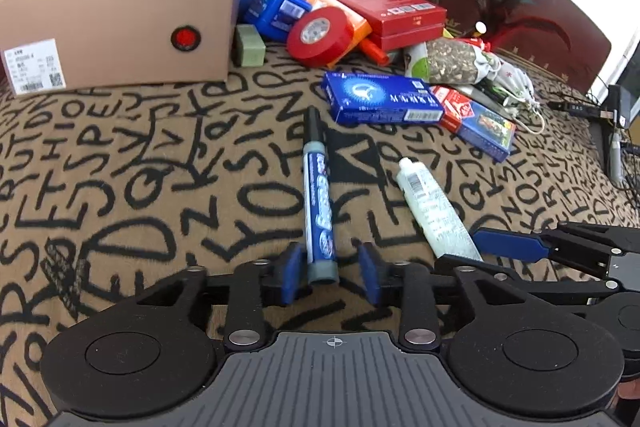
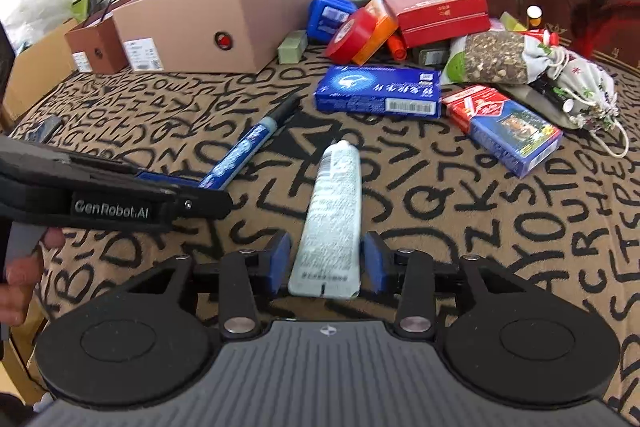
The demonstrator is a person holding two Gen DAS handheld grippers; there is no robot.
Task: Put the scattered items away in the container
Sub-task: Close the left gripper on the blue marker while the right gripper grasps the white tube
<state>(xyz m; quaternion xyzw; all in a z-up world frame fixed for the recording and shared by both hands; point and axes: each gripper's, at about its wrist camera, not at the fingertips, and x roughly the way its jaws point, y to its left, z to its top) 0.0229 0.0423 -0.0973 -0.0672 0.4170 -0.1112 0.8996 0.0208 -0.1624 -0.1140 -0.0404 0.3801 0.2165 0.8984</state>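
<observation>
Two pairs of tongs close in on scattered clutter on a worktop (image 1: 120, 167) draped in a tan cloth printed with black letters. The left tongs (image 1: 331, 273) stand released, blue pads either side of the butt end of a blue-labelled marker pen (image 1: 318, 195), whose long axis runs straight ahead from the jaws, black cap pointing away toward the pile. The right tongs (image 2: 326, 263) are likewise released, straddling the crimped flat end of a pale tube (image 2: 332, 219) that also lies lengthwise along the line of the fingers, its cap farthest from them. Each item sits between its own jaws but is not visibly pinched, so a plain squeeze looks to be all each grasp needs. The container, an open cardboard box (image 1: 120, 23) bearing a white barcode sticker and a red dot, stands ahead and left of the left tongs, making that hand the nearer carrier. Beyond lie a blue carton (image 1: 380, 99) with Chinese lettering and a barcode, a red-and-blue carton (image 1: 476, 123), a roll of red tape (image 1: 320, 37), a red box (image 1: 392, 13) and a printed drawstring pouch (image 2: 576, 87). In the right wrist view the side of the left tool reads "GenRobot.AI". The writing on the pen and tube is too blurred to read.
</observation>
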